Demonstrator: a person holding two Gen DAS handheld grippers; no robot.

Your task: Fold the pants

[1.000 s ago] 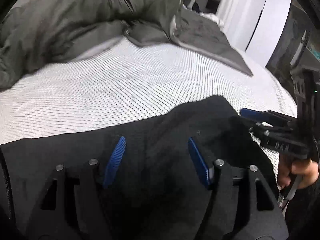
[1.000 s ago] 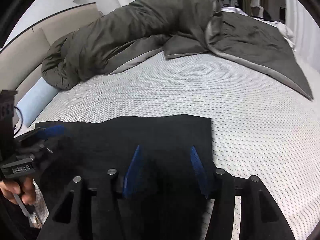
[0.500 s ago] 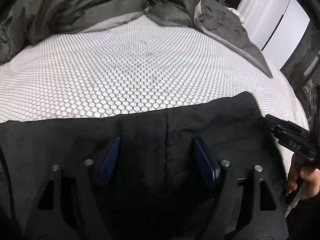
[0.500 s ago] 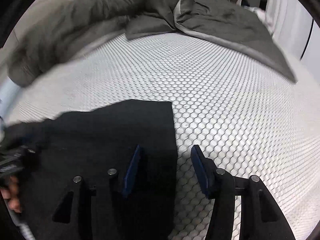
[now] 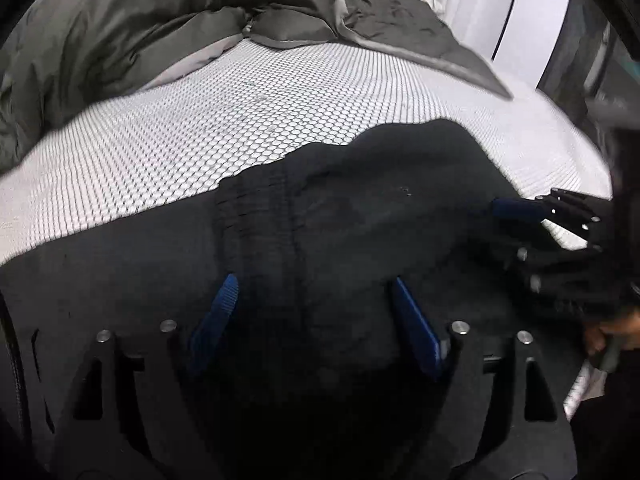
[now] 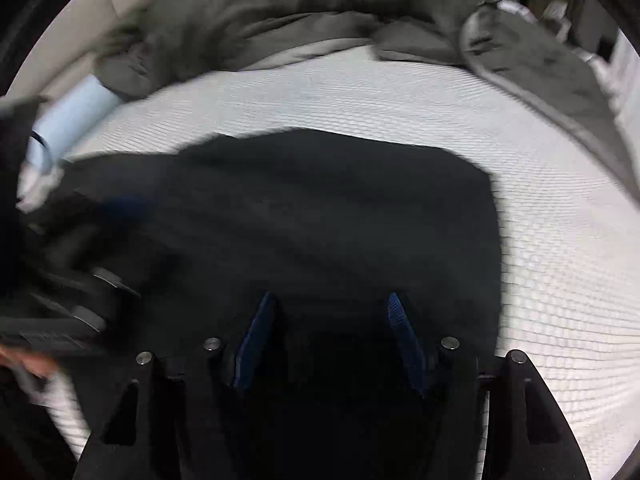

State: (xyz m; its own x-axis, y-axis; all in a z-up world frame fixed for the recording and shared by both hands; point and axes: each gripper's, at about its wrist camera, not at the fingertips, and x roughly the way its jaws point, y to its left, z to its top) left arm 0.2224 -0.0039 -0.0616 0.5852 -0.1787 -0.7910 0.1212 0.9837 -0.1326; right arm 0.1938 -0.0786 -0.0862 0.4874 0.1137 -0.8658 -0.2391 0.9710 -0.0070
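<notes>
Pants [image 5: 360,240], black and bunched, fill the lower half of the left wrist view, lying on the bed [image 5: 248,120] with its white honeycomb-patterned cover. A ribbed waistband [image 5: 256,216] runs from the far edge of the cloth toward the camera. The left gripper [image 5: 312,308] hangs over the fabric with its jaws spread wide; the blue pads [image 5: 216,312] stand well apart, and dark cloth lies between and beneath them, though nothing is pinched. At the right edge the right gripper [image 5: 532,216] reaches in over the pants, slightly blurred, so I cannot tell from here how its jaws stand. A grey-green duvet [image 5: 140,28] is heaped along the far side of the bed.

Right wrist view, blurred by motion: the pants [image 6: 340,208] spread as a dark, roughly squared shape across the bed [image 6: 560,260], their right edge running straight down beside the bare cover. The right gripper [image 6: 328,332] sits above the near part of the cloth, jaws released and wide, blue pads [image 6: 400,328] apart with only black fabric under them. At the left edge the left gripper [image 6: 84,292] shows as a dark smear over the pants. A pale blue pillow [image 6: 72,116] lies beside the duvet [image 6: 260,20] at the far left.
</notes>
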